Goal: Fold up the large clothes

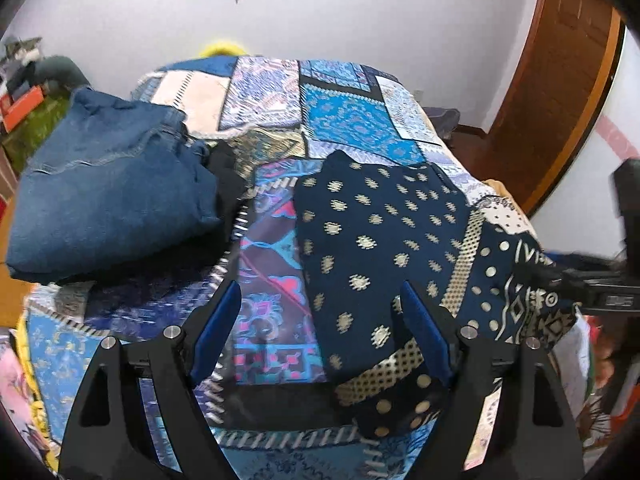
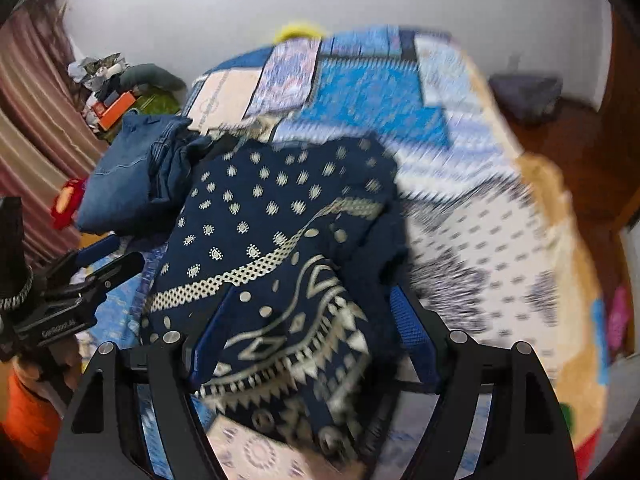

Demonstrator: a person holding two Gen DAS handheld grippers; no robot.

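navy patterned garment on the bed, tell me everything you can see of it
The navy patterned garment is soft dark-blue cloth printed with cream motifs, a checkered cream band and a geometric border. It lies folded over and rumpled on the patchwork bedspread, to the right of the folded jeans. The left gripper is open, its right finger at the garment's near edge. The right gripper is open too, with the border end bunched between its fingers, though that view is blurred.

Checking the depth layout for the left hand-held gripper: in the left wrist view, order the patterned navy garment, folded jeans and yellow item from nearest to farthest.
1. Patterned navy garment, right of centre, reaching between the fingers of the left hand-held gripper.
2. Folded jeans, left, mid-bed.
3. Yellow item, beyond the bed's far edge, by the wall.
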